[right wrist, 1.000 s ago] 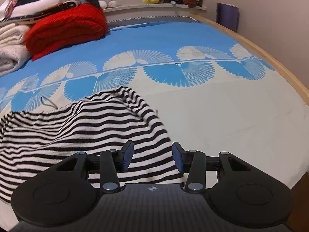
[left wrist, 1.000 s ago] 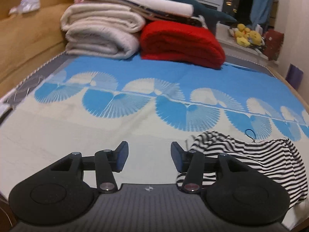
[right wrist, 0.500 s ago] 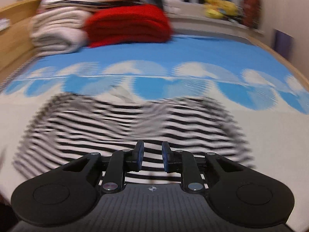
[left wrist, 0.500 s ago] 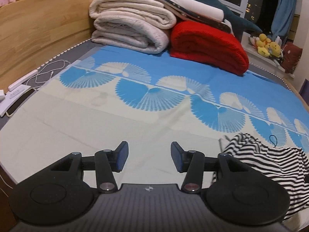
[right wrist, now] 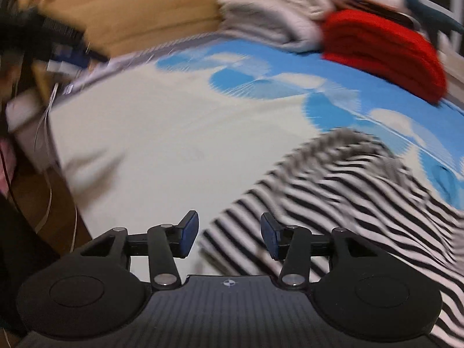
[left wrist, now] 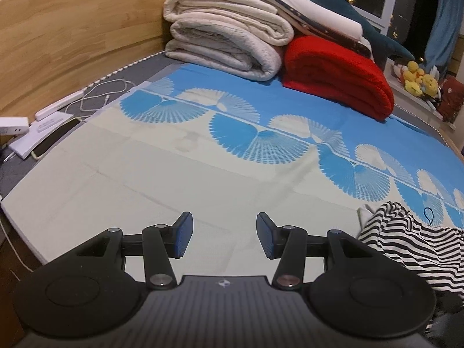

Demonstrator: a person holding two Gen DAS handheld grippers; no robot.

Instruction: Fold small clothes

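Holding both tools over the bed, I report as follows. My left gripper (left wrist: 224, 233) stands released, jaws parted over bare cream sheet (left wrist: 174, 179), nothing between them. My right gripper (right wrist: 230, 236) has just been opening; its jaws are apart above the near left edge of the striped garment (right wrist: 333, 191), pads clear of the cloth. That garment lies crumpled on the near right of the bed. Far off, a red blanket (left wrist: 336, 75) sits just right of folded cream blankets (left wrist: 226, 37). Right view is blurred.
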